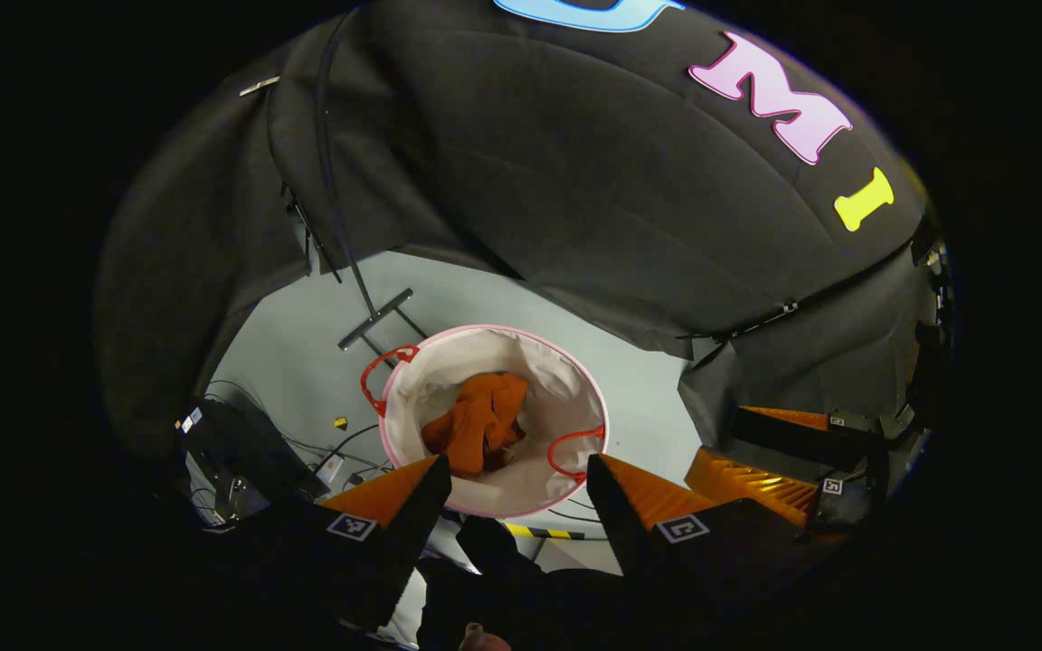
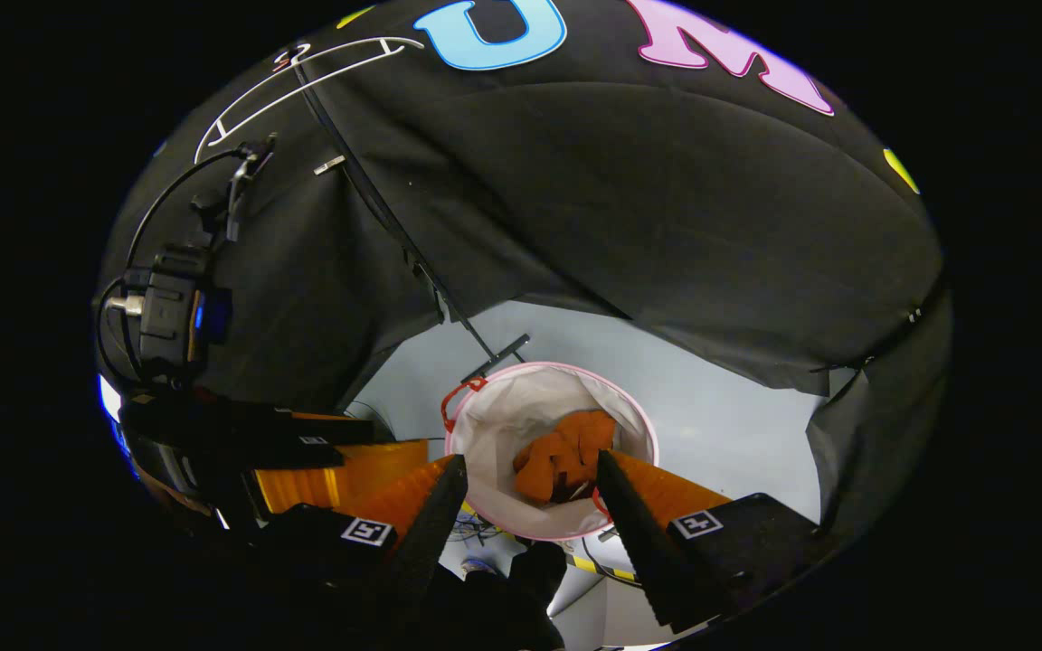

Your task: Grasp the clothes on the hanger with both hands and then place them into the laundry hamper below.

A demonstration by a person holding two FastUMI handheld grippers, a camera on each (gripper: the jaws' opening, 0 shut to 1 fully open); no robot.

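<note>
Looking down along the left gripper, its two orange-and-black fingers stand spread wide apart at the bottom of the frame, released, with nothing between them. Just beyond the fingertips, in the lower middle of the left gripper view, sits the round laundry hamper, white inside with a pink rim and thin red wire handles at its sides. The orange clothes lie crumpled in the bottom of it, well clear of either finger. The hamper stands on a pale grey floor, and a thin black stand foot rests on the floor just behind it, toward the upper left. At the right edge of the same view, the right gripper shows beside the left one, orange ribbed with black parts.

In the right gripper view, its own fingers are likewise parted, jaws released and empty, framing the hamper in the lower middle. The orange clothes sit heaped inside. At the upper left a white wire hanger hangs bare against the black cloth, on a thin dark pole that slants down toward the hamper. The left gripper shows at the left of this view, with a black camera body and cable above it
</note>
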